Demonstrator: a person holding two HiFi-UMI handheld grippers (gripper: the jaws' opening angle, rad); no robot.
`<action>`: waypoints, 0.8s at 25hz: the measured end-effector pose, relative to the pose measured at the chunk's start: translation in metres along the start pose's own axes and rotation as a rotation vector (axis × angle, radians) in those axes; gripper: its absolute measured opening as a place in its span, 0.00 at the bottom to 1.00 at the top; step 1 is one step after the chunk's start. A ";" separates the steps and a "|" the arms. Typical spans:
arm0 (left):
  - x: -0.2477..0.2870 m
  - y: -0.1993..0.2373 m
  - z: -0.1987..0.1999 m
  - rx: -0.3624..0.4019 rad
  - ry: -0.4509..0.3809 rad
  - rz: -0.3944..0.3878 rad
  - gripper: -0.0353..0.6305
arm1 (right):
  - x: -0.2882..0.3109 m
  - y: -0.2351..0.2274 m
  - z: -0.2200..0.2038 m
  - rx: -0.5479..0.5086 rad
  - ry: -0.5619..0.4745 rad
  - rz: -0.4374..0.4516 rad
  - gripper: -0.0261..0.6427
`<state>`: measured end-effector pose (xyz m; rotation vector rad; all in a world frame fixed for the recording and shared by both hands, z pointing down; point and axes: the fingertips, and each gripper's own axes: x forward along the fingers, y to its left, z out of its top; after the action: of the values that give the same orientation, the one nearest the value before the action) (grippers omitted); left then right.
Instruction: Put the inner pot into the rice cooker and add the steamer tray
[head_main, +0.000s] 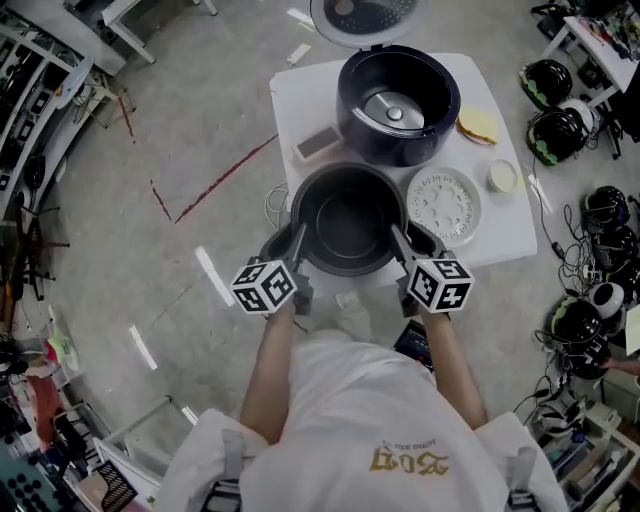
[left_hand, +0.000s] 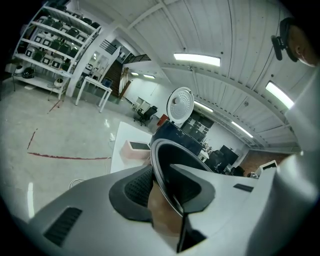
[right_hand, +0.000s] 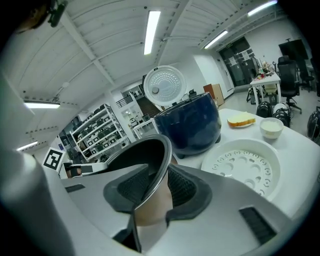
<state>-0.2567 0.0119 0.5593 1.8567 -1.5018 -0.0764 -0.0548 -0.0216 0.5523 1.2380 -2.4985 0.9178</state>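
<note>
Left gripper clamped on left rim of inner pot, right gripper clamped on right rim, open rice cooker behind, steamer tray beside pot.

Glossy metal inner pot; matt plastic steamer tray

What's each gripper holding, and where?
Both hold the dark round metal inner pot: left gripper clamps its left rim, right gripper its right rim.

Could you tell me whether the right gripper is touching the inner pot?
Touching. In the right gripper view, the right gripper clamps the inner pot by its rim, one pad inside, one outside.
</note>
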 end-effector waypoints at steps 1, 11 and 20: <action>-0.002 -0.003 0.003 -0.001 -0.010 -0.003 0.23 | -0.003 0.002 0.003 0.003 -0.010 0.006 0.24; -0.022 -0.020 0.064 -0.062 -0.158 -0.045 0.21 | -0.012 0.039 0.063 -0.029 -0.121 0.080 0.23; -0.032 -0.033 0.112 -0.105 -0.279 -0.101 0.19 | -0.017 0.066 0.116 -0.072 -0.226 0.129 0.22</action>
<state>-0.2928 -0.0145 0.4470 1.8949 -1.5537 -0.4705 -0.0852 -0.0515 0.4240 1.2329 -2.7886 0.7446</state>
